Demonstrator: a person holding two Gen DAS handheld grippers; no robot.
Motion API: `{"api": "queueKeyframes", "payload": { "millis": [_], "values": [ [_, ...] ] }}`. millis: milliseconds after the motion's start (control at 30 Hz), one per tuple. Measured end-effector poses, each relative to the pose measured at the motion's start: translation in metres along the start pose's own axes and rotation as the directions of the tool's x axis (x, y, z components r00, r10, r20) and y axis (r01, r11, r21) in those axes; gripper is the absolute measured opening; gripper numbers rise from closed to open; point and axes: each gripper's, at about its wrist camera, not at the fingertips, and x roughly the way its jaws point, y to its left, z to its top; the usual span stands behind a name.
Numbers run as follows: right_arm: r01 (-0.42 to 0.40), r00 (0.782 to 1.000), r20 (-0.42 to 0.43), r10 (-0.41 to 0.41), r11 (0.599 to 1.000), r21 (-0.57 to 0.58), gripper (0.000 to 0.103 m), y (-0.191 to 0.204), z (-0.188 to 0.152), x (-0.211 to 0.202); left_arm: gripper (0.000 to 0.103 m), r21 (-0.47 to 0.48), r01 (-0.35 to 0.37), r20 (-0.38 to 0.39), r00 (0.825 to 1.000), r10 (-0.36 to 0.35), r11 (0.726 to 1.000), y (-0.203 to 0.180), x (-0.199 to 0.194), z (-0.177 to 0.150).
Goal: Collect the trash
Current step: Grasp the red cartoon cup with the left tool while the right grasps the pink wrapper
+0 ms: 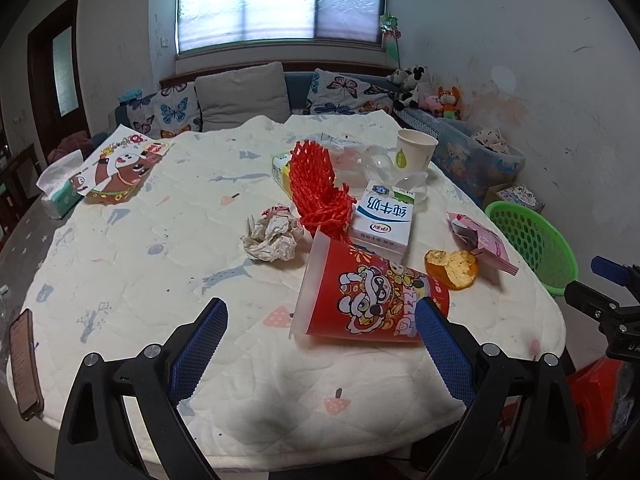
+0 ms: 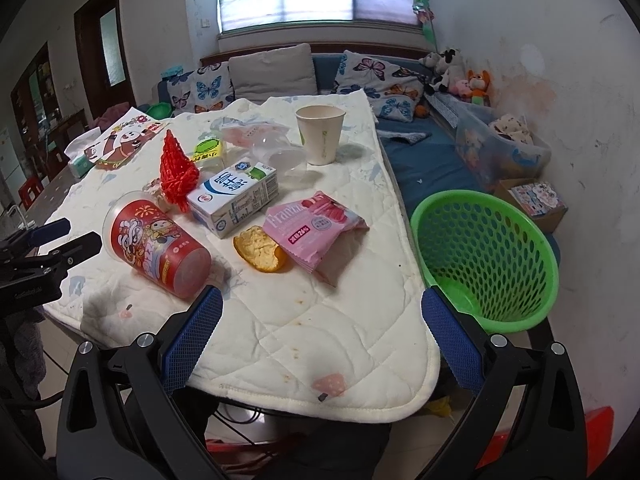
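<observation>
Franzzi lettering marks your pink wrapper [image 2: 316, 228]; the red cup [image 2: 158, 246] lies sideways, mouth pointing away; your left gripper [image 1: 322, 320] and right gripper [image 2: 322, 312] gape wide, empty

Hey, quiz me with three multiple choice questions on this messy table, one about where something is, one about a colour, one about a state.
1. Where is the green basket?
A. Off the table's right edge
B. In the middle of the table
C. On the sofa

2. What colour is the mesh fruit net?
A. Blue
B. Red
C. White

3. How is the red cartoon cup placed?
A. Upright
B. Stacked inside the paper cup
C. Lying on its side

Answers:
1 A, the right wrist view shows the basket beyond the quilted cover's right edge.
2 B, the net is bright red beside the milk carton.
3 C, its rim faces sideways on the cover, while the paper cup stands apart at the back.

Both the left tongs and the right tongs are open, holding nothing.
</observation>
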Motion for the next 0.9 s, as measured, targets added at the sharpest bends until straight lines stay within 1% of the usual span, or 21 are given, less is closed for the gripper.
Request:
{"api": "queueKeyframes", "payload": {
  "millis": [133, 233, 333, 433, 533, 600, 733, 767, 800, 900],
  "values": [
    [0.0, 1.0, -0.007, 0.0, 1.0, 0.0, 0.099, -0.002, -0.001, 0.003, 0.092, 0.017, 0.029, -0.007, 1.0, -0.029, 0.999, 0.004, 0.011, 0.005],
    [-0.001, 1.0, -0.011, 0.001, 1.0, 0.0, 0.099, -0.002, -0.001, 0.005, 0.092, 0.028, 0.072, -0.014, 0.997, -0.072, 0.997, 0.01, 0.017, 0.011],
    [0.003, 1.0, -0.012, -0.003, 1.0, -0.001, 0.099, -0.002, 0.0, 0.007, 0.092, 0.023, 0.124, -0.03, 0.992, -0.123, 0.992, 0.018, 0.026, 0.016],
    [0.004, 1.0, -0.017, -0.004, 1.0, 0.001, 0.099, -0.001, 0.001, 0.008, 0.092, 0.003, 0.189, -0.058, 0.98, -0.189, 0.982, 0.027, 0.036, 0.019],
    [0.009, 1.0, -0.021, -0.009, 1.0, 0.001, 0.099, 0.001, 0.002, 0.011, 0.091, -0.034, 0.263, -0.093, 0.96, -0.265, 0.964, 0.036, 0.049, 0.018],
    [0.013, 1.0, -0.026, -0.013, 1.0, 0.001, 0.099, 0.002, 0.003, 0.013, 0.09, -0.051, 0.31, -0.114, 0.943, -0.313, 0.95, 0.04, 0.057, 0.016],
    [0.02, 0.999, -0.028, -0.02, 1.0, -0.002, 0.099, 0.005, 0.005, 0.016, 0.081, -0.069, 0.387, -0.139, 0.909, -0.393, 0.92, 0.043, 0.07, 0.013],
    [0.02, 0.999, -0.027, -0.02, 1.0, -0.002, 0.099, 0.005, 0.004, 0.016, 0.076, -0.078, 0.412, -0.144, 0.897, -0.419, 0.908, 0.044, 0.073, 0.012],
    [0.021, 0.999, -0.029, -0.021, 1.0, -0.005, 0.099, 0.005, 0.004, 0.017, 0.073, -0.083, 0.431, -0.148, 0.886, -0.439, 0.899, 0.044, 0.075, 0.012],
    [0.026, 0.999, -0.034, -0.027, 1.0, -0.01, 0.099, 0.007, 0.005, 0.018, 0.071, -0.069, 0.482, -0.151, 0.86, -0.487, 0.873, 0.041, 0.077, 0.01]
  ]
}}
